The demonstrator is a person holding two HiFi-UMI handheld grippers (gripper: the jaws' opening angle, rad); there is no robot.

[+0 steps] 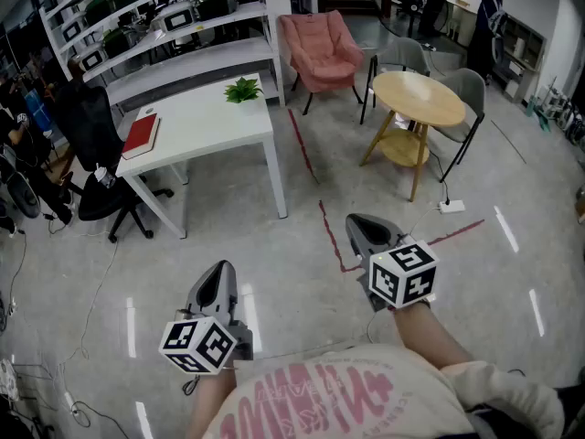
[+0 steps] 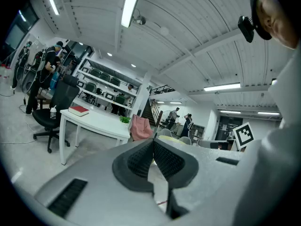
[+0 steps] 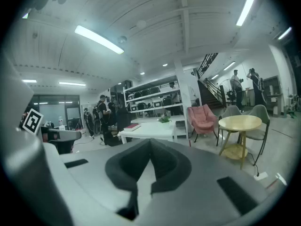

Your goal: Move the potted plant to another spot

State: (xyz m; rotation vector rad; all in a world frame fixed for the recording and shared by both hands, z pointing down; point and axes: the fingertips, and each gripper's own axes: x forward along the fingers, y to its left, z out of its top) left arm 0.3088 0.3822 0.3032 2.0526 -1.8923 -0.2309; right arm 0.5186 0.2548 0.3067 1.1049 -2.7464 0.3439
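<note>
A small green potted plant (image 1: 243, 91) stands near the far right corner of a white table (image 1: 206, 126). It shows tiny in the left gripper view (image 2: 124, 120) and the right gripper view (image 3: 164, 119). Both grippers hover over the floor, well short of the table. My left gripper (image 1: 218, 276) has its jaws together with nothing between them (image 2: 153, 140). My right gripper (image 1: 363, 224) is also shut and empty (image 3: 150, 141).
A red book (image 1: 141, 135) lies on the table's left end. A black office chair (image 1: 96, 144) stands left of the table, shelving (image 1: 155, 26) behind it. A pink armchair (image 1: 318, 48) and a round wooden table (image 1: 418, 99) with grey chairs stand to the right. Red tape (image 1: 329, 231) marks the floor.
</note>
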